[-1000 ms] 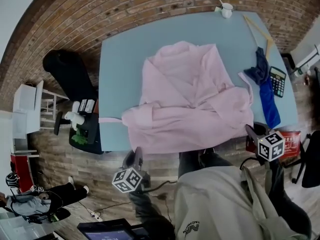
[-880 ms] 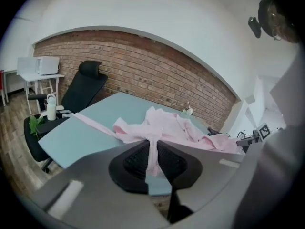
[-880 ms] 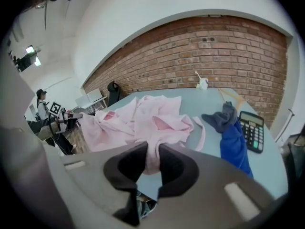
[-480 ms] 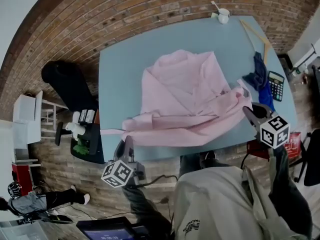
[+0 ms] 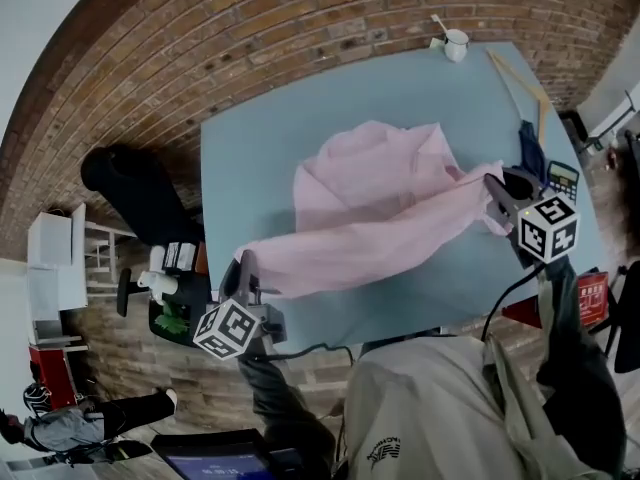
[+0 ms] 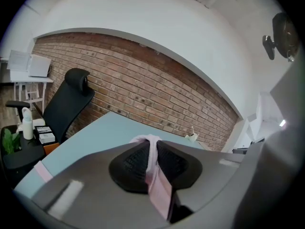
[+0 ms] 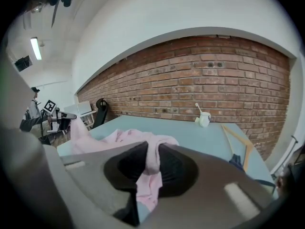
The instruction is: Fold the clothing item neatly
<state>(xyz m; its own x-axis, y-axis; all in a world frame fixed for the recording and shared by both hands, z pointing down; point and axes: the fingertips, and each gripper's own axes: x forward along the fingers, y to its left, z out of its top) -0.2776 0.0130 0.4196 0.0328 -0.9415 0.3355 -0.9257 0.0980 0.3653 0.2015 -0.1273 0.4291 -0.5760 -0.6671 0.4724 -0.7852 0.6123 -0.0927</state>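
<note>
A small white mug point(image 5: 456, 44) stands at the far edge of the pale blue table point(image 5: 250, 158), close to the brick wall point(image 5: 260, 28), with a thin white utensil point(image 5: 438, 23) leaning in it. At the far right, below the table's edge, sits a red box point(image 5: 590, 298); its contents cannot be made out.

At the far left a black office chair point(image 5: 125, 183) stands beside the table. Just in front of it a dark side stand point(image 5: 195, 303) carries a white bottle point(image 5: 160, 281) and a green plant point(image 5: 172, 320).

The left gripper point(image 5: 245, 266) is raised at the table's near left corner, its jaws clenched on a narrow strip of the pink fabric garment point(image 5: 380, 203). From there one edge of the garment runs in a taut band up to the right. The rest lies in a loose heap on the middle of the table.

A light wooden hanger point(image 5: 515, 68) lies along the table's right edge, near the mug. Next to it are a dark blue cloth point(image 5: 528, 140) and a black calculator point(image 5: 563, 178).

The right gripper point(image 5: 492, 183) is raised over the table's right side, pinching a bunch of the same pink fabric. The blue cloth and calculator lie just beside it, partly hidden by its marker cube in the head view.
</note>
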